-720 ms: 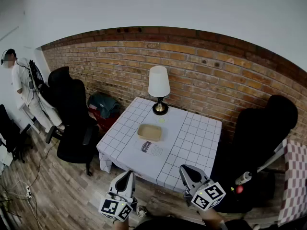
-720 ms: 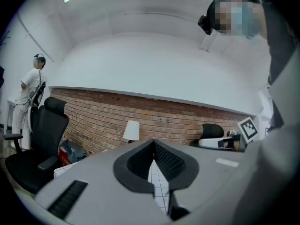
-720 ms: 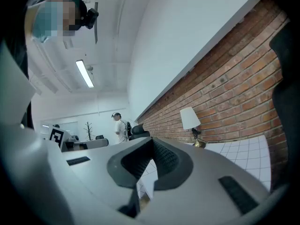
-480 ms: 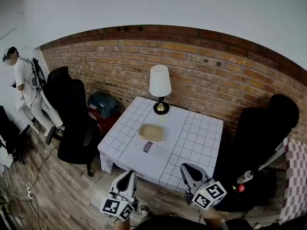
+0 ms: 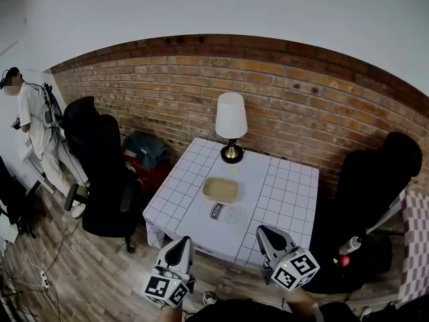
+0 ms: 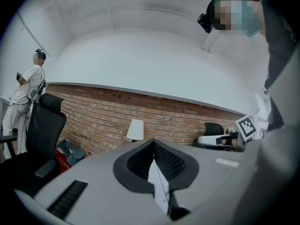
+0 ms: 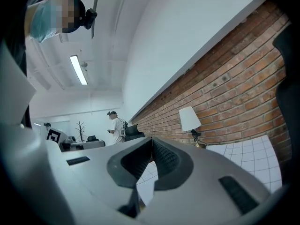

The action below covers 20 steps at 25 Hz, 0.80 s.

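The left gripper (image 5: 182,241) and right gripper (image 5: 263,230), each with jaws pressed together and nothing between them, hover before the table (image 5: 281,193). It bears one lamp (image 5: 231,116), one tray (image 5: 221,190) and one packet (image 5: 224,212).

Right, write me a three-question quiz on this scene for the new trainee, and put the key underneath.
1. True or false: the left tool and the right tool are both shut with nothing between their jaws.
2. What stands at the far edge of the table?
A. a lamp
B. a kettle
C. a vase
3. In the head view, what lies on the tablecloth just on the near side of the tan tray?

Key
1. True: in each gripper view the jaw tips meet and hold nothing.
2. A
3. A white packet with a dark label.
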### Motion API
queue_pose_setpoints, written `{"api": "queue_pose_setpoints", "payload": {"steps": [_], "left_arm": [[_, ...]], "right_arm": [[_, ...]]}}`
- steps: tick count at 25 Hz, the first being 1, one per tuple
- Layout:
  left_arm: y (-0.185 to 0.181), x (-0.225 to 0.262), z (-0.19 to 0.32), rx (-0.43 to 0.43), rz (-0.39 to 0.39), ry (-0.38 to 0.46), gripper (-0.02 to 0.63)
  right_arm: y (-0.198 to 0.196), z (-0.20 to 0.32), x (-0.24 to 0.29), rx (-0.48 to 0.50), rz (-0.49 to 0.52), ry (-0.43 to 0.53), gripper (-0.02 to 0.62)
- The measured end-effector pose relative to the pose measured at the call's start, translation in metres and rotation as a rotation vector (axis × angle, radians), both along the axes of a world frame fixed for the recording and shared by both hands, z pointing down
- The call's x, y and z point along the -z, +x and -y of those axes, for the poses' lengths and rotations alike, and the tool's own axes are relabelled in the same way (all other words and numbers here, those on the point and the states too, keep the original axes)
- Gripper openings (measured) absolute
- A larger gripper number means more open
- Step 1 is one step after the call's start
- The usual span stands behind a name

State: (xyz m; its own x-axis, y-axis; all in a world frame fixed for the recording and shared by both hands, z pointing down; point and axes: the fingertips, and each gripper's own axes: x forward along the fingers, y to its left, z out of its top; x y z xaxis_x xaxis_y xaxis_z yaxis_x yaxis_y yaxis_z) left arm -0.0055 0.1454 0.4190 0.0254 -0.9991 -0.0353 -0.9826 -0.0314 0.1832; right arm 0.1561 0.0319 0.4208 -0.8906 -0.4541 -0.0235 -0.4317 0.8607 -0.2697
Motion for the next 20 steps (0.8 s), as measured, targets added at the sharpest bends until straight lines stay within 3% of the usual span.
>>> {"api": "queue_pose_setpoints", "payload": {"steps": [20], "left_arm": [[-0.095, -0.019, 0.015, -0.193, -0.002, -0.067, 0.011]], "right_arm": [[-0.081, 0.006, -0.022, -0.178, -0.014, -0.104, 0.003]]}}
